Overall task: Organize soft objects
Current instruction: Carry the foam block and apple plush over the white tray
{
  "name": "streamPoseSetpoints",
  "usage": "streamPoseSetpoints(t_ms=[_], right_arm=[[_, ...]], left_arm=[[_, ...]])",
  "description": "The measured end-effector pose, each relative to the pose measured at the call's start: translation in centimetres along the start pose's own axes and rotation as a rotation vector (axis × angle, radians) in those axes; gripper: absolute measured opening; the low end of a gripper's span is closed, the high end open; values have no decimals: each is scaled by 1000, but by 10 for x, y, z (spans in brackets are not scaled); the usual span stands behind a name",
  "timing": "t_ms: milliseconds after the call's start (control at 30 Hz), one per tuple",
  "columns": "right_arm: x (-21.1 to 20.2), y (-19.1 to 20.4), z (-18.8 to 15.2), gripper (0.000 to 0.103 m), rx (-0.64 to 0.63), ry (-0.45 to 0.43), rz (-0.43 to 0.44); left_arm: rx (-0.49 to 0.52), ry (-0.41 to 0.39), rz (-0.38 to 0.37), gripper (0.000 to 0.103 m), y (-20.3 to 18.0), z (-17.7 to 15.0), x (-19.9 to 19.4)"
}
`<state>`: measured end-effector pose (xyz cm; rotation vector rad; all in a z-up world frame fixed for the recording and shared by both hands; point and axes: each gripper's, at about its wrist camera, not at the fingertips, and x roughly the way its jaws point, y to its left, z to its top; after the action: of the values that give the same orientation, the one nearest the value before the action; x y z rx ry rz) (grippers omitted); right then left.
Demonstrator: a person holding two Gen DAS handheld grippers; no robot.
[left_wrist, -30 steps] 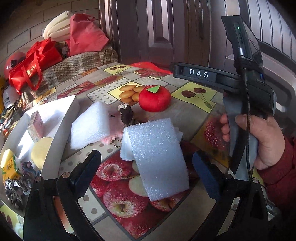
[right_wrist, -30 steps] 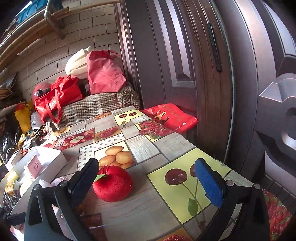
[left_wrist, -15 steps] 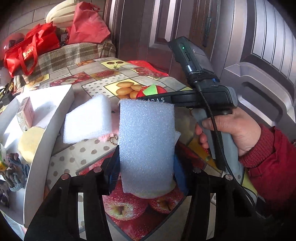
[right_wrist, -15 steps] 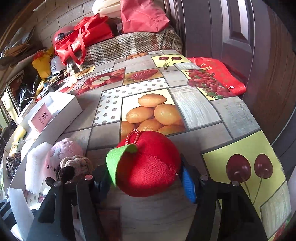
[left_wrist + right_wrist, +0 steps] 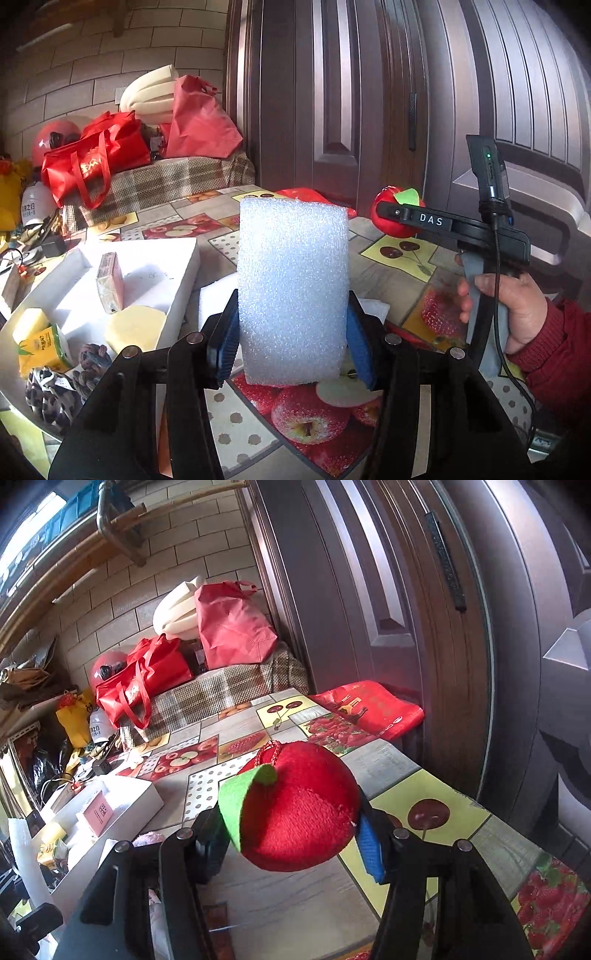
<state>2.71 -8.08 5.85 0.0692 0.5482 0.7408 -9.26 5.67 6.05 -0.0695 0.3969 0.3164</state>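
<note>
The left gripper (image 5: 291, 345) is clamped on a white rectangular foam block (image 5: 293, 288), both blue pads pressed into its lower sides; its jaws have just been closing. The block stands upright, clear of the fruit-patterned tablecloth (image 5: 395, 277). The right gripper (image 5: 291, 836) is closed around a red plush apple with a green felt leaf (image 5: 299, 808), its jaws having just narrowed, and the apple is raised off the table. A white open box (image 5: 177, 273) lies left of the foam block, holding a pale yellow round sponge (image 5: 135, 326).
</note>
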Motion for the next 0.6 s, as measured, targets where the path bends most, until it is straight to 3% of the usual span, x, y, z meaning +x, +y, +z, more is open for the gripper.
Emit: streamPoseSetpoints(t_ms=[133, 300, 600], right_arm=[[-24, 2, -2, 60, 11, -64, 17], [-24, 21, -6, 60, 2, -55, 64], [-36, 80, -19, 60, -160, -96, 146]], left_arm=[[-13, -20, 23, 51, 16, -1, -5], [-24, -45, 57, 51, 31, -4, -13], [-16, -70, 99, 51, 50, -9, -26]])
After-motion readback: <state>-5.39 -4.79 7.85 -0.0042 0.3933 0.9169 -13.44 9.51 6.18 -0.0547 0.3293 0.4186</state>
